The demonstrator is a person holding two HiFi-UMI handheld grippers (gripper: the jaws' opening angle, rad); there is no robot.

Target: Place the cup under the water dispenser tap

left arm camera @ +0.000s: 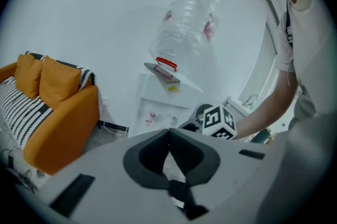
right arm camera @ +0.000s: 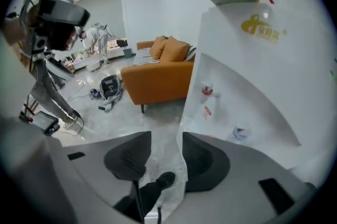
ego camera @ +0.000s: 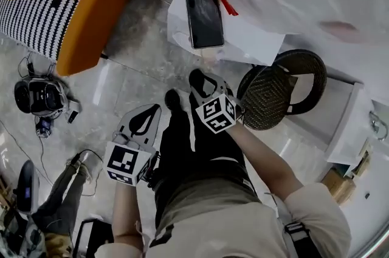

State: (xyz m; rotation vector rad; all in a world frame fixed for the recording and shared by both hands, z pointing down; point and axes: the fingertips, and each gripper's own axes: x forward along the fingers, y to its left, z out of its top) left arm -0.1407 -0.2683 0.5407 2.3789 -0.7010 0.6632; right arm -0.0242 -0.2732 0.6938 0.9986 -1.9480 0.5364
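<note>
while the cup (right arm camera: pixel 168 178) is carried pinched in the right hand-held gripper (right arm camera: pixel 166 139), the left hand-held gripper (left arm camera: pixel 168 131) pressed together, the tap (right arm camera: pixel 207 91) must likely be approached.

I find open floor (ego camera: pixel 134 50) at 11 o'clock, between the orange sofa (ego camera: pixel 91 2) and the water dispenser (ego camera: pixel 255 47). A wicker seat (ego camera: pixel 273 96) blocks 2 o'clock. A clear cup (right arm camera: pixel 168 157) fills my right gripper (right arm camera: pixel 166 136).

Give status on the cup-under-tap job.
Done: pickup, apparently. The right gripper has what looks like a clear cup between its jaws. In hand: it faces the water dispenser, short of the taps. Remaining: set the cup under a tap; nothing stands there now. The left gripper is shut and empty.
</note>
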